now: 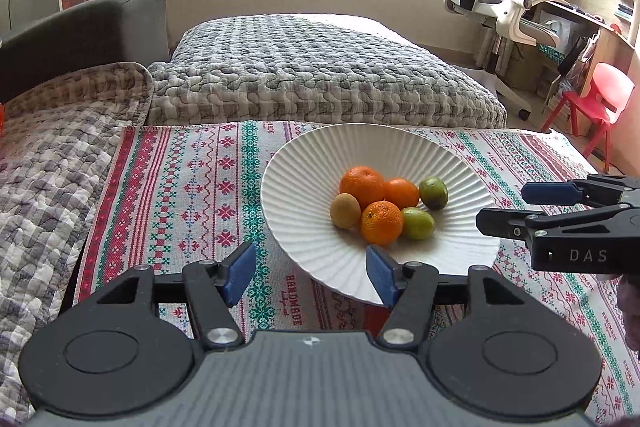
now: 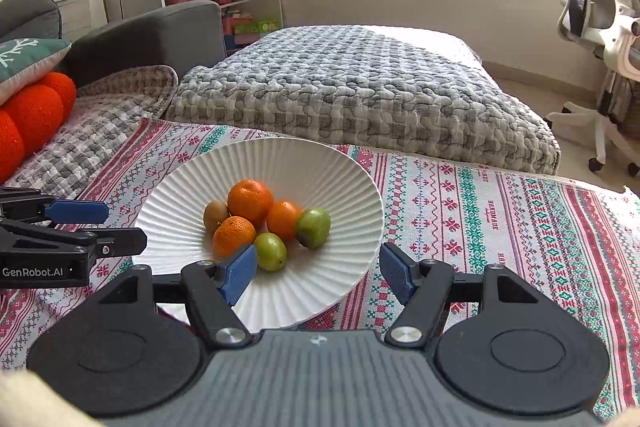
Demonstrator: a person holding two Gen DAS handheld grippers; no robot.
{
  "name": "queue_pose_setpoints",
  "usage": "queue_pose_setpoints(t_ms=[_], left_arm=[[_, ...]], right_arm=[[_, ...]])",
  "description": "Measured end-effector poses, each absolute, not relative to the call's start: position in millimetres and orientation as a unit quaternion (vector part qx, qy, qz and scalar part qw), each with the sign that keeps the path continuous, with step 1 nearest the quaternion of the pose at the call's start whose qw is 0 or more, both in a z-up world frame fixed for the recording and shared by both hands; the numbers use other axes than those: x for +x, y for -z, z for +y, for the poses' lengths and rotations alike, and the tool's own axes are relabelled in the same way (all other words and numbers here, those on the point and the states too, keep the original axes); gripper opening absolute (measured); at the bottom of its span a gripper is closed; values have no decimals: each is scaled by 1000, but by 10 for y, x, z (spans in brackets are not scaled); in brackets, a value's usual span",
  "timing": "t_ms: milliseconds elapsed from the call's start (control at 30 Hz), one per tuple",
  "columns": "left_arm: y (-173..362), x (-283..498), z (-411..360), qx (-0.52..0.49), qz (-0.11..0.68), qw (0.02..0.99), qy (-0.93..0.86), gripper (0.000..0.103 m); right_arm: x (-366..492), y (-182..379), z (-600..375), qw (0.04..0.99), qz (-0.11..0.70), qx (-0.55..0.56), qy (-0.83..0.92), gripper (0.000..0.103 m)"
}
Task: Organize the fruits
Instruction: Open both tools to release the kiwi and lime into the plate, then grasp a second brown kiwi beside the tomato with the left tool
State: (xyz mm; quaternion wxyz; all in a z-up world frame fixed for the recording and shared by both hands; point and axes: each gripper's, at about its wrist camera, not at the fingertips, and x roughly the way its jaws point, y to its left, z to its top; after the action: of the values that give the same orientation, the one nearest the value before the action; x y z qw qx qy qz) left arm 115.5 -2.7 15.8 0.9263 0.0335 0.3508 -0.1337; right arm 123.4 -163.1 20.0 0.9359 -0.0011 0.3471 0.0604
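Ribbed white bowl (image 1: 304, 163) on woven patterned cloth (image 1: 192, 179), cradling three dimpled oranges (image 1: 362, 185), two smooth green fruits (image 1: 418, 223), one fuzzy kiwi (image 1: 345, 210); left gripper (image 1: 310, 273) and right gripper (image 2: 318, 267) both spread wide, empty (bowl's near rim hidden).

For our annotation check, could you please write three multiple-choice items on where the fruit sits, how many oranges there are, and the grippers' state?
1. Where is the fruit?
A. In the white ribbed bowl
B. On the patterned cloth
C. On the red chair

2. How many oranges are there?
A. One
B. Three
C. Five

3. How are the grippers?
A. Both open, empty
B. Both shut on fruit
C. Left holds an orange

Key: A, all fruit lies in the white ribbed bowl; B, three oranges are visible; A, the left gripper and right gripper stand apart with nothing between the fingers.
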Motion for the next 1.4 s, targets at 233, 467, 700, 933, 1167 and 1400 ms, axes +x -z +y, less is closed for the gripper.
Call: queue_pose_setpoints(t_ms=[233,467,700,933,1167,1400], left_arm=[[-174,934,74,34,349,929,117,76],[-61,695,181,45,346,933,86,95],[189,556,270,64,367,926,59,95],[366,559,223,41,377,923,68,95],[420,598,93,12,370,923,107,76],[418,661,-8,5,362,920,152,50]], right_arm=[[1080,-216,-1576,935,351,-4,-56,77],[931,-148,-1542,933,357,-5,-43,92],[807,57,-1526,927,373,-19,-24,100],[810,182,-1574,924,383,-18,-3,102],[809,253,-1638,924,382,-22,-2,102],[844,313,-1668,920,390,-35,-9,102]])
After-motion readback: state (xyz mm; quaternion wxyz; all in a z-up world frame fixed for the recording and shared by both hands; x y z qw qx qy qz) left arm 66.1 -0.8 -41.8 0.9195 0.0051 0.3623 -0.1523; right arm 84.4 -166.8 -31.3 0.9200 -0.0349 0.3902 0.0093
